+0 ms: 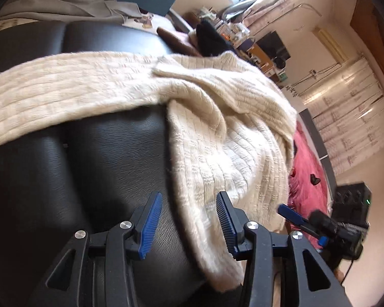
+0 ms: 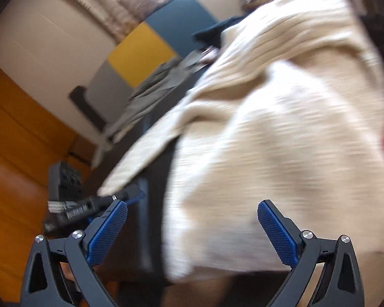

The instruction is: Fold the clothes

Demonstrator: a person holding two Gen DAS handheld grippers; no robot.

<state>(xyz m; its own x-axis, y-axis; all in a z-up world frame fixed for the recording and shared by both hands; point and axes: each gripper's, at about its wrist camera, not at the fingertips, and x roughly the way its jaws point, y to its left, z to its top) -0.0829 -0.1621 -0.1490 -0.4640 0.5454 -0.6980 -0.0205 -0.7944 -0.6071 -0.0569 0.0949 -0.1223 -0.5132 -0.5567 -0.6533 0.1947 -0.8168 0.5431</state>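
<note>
Left wrist view: a cream knit sweater (image 1: 217,128) is being draped over a black leather cushion (image 1: 89,166); the left gripper (image 1: 189,220) is being held wide open, nothing gripped. Right gripper (image 2: 192,232) is likewise being held agape, empty, over the sweater's blurred hem.

Cream rib-knit sweater (image 1: 217,117) on black leather sofa (image 1: 94,153), pink fuzzy fabric (image 1: 307,158) nearby, blue fingers (image 1: 151,227)

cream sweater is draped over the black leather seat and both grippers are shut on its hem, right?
Not quite. The sweater is draped over the black seat, but both grippers are open: left gripper in the left wrist view, right gripper in the right wrist view.
</note>
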